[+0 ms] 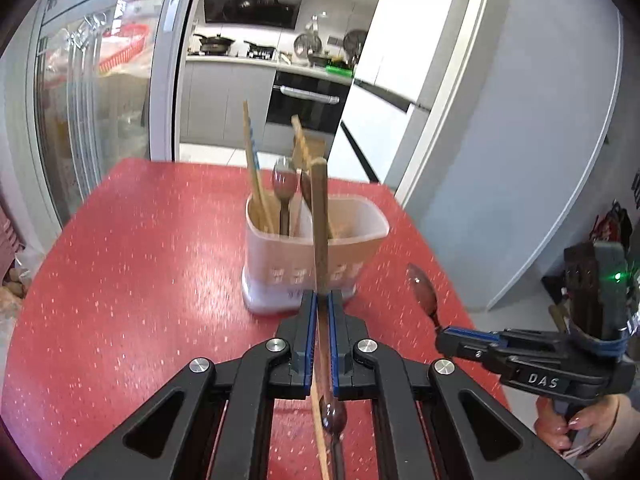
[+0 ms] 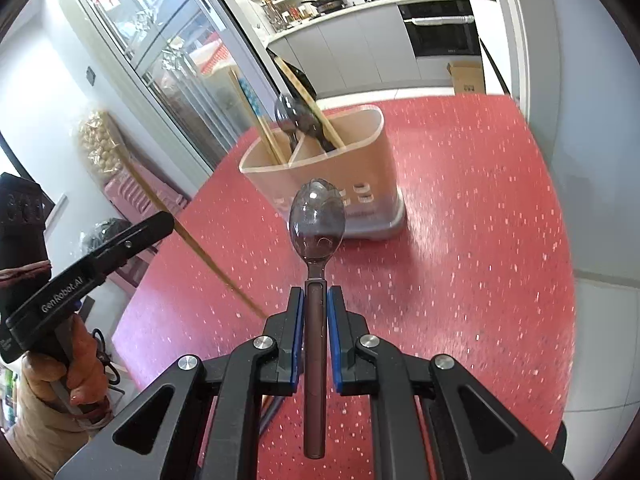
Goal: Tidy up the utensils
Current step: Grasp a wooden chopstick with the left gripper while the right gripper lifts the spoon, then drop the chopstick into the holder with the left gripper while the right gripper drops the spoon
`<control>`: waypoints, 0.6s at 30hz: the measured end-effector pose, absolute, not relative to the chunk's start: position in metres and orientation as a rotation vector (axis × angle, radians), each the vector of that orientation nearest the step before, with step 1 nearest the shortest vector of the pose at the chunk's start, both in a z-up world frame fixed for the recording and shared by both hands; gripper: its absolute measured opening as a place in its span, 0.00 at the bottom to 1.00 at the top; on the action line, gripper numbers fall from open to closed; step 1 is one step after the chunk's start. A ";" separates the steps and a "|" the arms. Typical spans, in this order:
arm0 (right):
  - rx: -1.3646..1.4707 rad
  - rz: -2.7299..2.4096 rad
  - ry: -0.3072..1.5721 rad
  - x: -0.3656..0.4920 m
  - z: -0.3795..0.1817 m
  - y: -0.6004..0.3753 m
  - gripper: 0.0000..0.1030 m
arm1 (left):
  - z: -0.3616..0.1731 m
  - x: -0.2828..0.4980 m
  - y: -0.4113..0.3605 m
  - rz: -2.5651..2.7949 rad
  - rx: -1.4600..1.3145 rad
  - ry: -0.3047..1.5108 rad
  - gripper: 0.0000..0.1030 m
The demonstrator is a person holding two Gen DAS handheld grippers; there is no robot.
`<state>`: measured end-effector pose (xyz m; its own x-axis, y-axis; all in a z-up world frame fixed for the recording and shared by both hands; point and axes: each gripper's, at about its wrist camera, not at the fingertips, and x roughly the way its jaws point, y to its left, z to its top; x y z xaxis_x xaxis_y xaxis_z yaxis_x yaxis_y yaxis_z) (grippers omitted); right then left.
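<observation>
A beige two-compartment utensil holder point(image 1: 272, 256) point(image 2: 360, 164) stands on the red table and holds several chopsticks point(image 1: 256, 184) and brown spoons point(image 1: 284, 180). My left gripper point(image 1: 322, 300) point(image 2: 168, 220) is shut on a long wooden chopstick point(image 1: 320, 208) point(image 2: 192, 240), which rises in front of the holder. My right gripper point(image 2: 316, 292) point(image 1: 440, 338) is shut on the handle of a brown spoon point(image 2: 317, 220) point(image 1: 420, 284), bowl forward, short of the holder. Both grippers hang above the table, the right one to the right of the left.
The red speckled table point(image 1: 140, 260) point(image 2: 480, 240) ends just behind the holder and along the right. Another brown spoon point(image 1: 334, 416) shows below my left gripper, seemingly on the table. A glass cabinet point(image 1: 80, 120) stands at left. A cardboard box point(image 2: 466, 76) sits on the kitchen floor.
</observation>
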<state>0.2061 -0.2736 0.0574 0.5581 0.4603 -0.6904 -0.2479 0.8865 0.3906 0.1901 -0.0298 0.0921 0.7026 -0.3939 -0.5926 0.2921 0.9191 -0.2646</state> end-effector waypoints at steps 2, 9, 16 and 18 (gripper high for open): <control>0.255 0.426 0.873 0.211 0.064 -0.271 0.12 | 0.100 0.195 -0.027 -0.378 -0.159 0.673 0.33; 0.238 0.446 0.824 0.234 0.095 -0.271 0.12 | 0.144 0.214 -0.021 -0.384 -0.171 0.613 0.33; 0.212 0.450 0.769 0.263 0.127 -0.269 0.12 | 0.184 0.241 -0.020 -0.369 -0.168 0.542 0.33; 0.202 0.450 0.752 0.273 0.134 -0.267 0.12 | 0.195 0.253 -0.020 -0.365 -0.162 0.524 0.33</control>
